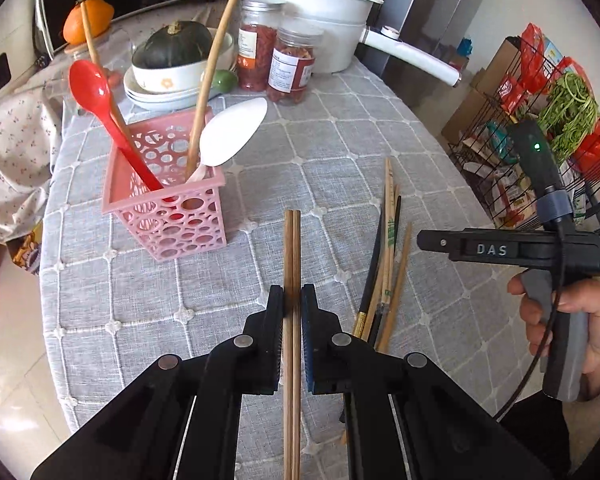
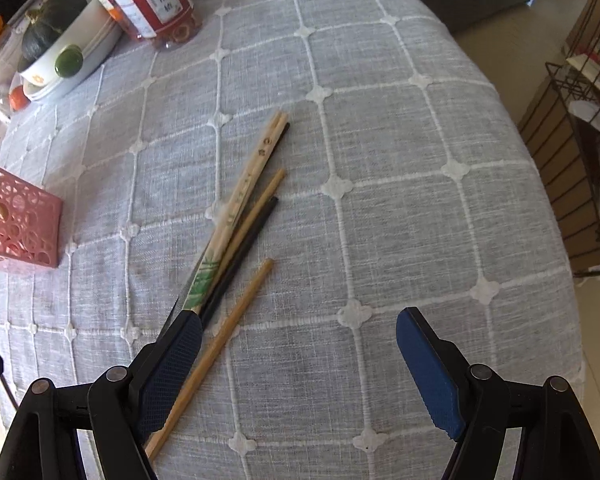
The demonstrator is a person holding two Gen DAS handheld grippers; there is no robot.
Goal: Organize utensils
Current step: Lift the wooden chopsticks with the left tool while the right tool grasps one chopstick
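Left gripper (image 1: 292,300) clenched on a pair of brown chopsticks (image 1: 291,248), fingers (image 1: 276,304) pressed against both sides of the two sticks, which lie side by side and run straight ahead past the fingertips, raised over the worktop (image 1: 340,152). Ahead and to the left, standing on the grey checked cloth, a pink basket (image 1: 168,216) pierced with round holes, holding a red spoon (image 1: 96,96), a white spoon (image 1: 232,132) and a long wooden handle (image 1: 216,64) leaning out at the top. Right gripper (image 2: 300,332) released, fingers (image 2: 424,364) spread wide and holding nothing. Loose chopsticks (image 2: 236,232) lying in a rough fan on the cloth: pale printed bamboo ones, plain wooden ones and black ones, their near ends passing under or just beside the left-hand finger, far ends pointing away up the cloth. At the far edge, a bowl with a green squash (image 1: 172,46), two jars (image 1: 276,60) and a white pot (image 1: 320,16).
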